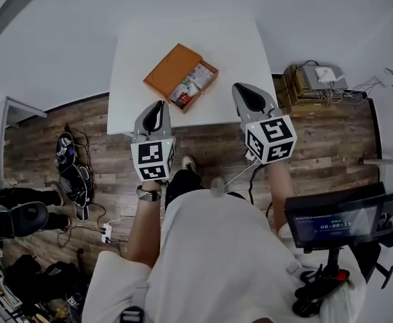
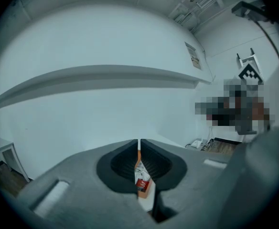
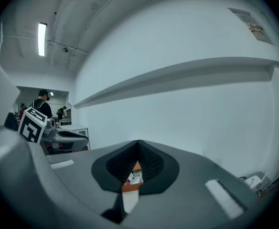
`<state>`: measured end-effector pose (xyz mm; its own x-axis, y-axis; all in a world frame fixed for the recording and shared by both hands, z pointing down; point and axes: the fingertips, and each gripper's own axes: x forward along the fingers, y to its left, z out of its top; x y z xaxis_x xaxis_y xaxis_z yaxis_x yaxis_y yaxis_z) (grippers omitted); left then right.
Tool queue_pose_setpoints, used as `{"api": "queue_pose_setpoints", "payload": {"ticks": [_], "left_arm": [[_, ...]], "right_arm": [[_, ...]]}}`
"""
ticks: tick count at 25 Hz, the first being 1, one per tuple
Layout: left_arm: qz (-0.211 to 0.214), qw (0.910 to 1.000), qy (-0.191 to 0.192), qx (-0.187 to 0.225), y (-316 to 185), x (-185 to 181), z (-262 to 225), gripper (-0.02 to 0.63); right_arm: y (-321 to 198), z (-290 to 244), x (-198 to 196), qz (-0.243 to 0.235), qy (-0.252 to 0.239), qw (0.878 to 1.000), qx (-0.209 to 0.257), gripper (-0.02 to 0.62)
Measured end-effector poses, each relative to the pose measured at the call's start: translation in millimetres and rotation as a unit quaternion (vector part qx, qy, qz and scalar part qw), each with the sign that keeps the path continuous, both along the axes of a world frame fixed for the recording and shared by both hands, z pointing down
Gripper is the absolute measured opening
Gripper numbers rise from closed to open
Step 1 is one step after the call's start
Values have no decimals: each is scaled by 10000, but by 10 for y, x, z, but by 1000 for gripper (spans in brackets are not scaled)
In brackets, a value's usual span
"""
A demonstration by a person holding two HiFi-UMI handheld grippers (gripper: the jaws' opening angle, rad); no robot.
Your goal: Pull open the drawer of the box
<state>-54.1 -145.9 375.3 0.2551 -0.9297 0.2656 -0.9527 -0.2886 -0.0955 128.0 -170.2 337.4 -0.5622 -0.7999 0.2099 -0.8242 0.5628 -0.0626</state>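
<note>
An orange box lies slantwise on the white table. Its drawer is slid out toward the front right and shows several snack packets. Both grippers hover above the table's near edge, short of the box and apart from it. My left gripper holds nothing, and only a thin slit parts its fingertips in the left gripper view. My right gripper is shut and empty, its tips meeting. Through each pair of jaws I glimpse the box below.
A cardboard carton with a white device and cables stands right of the table. A screen on a stand is at lower right. Bags and cords lie on the wooden floor at left, by a small white side table.
</note>
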Motion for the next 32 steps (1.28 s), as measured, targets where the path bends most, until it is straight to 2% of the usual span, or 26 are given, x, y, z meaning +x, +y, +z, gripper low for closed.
{"api": "queue_pose_setpoints", "payload": {"ticks": [2, 12, 20, 23, 27, 32], "left_arm": [[-8, 9999, 9, 125, -13, 4, -136, 6], [137, 9971, -142, 739, -47, -111, -726, 6], [318, 9923, -260, 1168, -177, -162, -1221, 6], [349, 9914, -112, 1258, -281, -340, -1350, 6], [423, 9899, -151, 1348, -429, -618, -1395, 6], [513, 9872, -182, 1501, -390, -408, -1583, 6]], "right_arm": [[1, -156, -5, -26, -29, 9999, 141, 3], [-11, -714, -239, -160, -27, 9976, 669, 3], [-96, -1144, -258, 81, -158, 9942, 1056, 2], [-180, -1256, -411, 143, -126, 9926, 1202, 2], [-322, -1299, -702, 198, -86, 9918, 1262, 2], [-266, -1389, -557, 241, -54, 9911, 1311, 2]]}}
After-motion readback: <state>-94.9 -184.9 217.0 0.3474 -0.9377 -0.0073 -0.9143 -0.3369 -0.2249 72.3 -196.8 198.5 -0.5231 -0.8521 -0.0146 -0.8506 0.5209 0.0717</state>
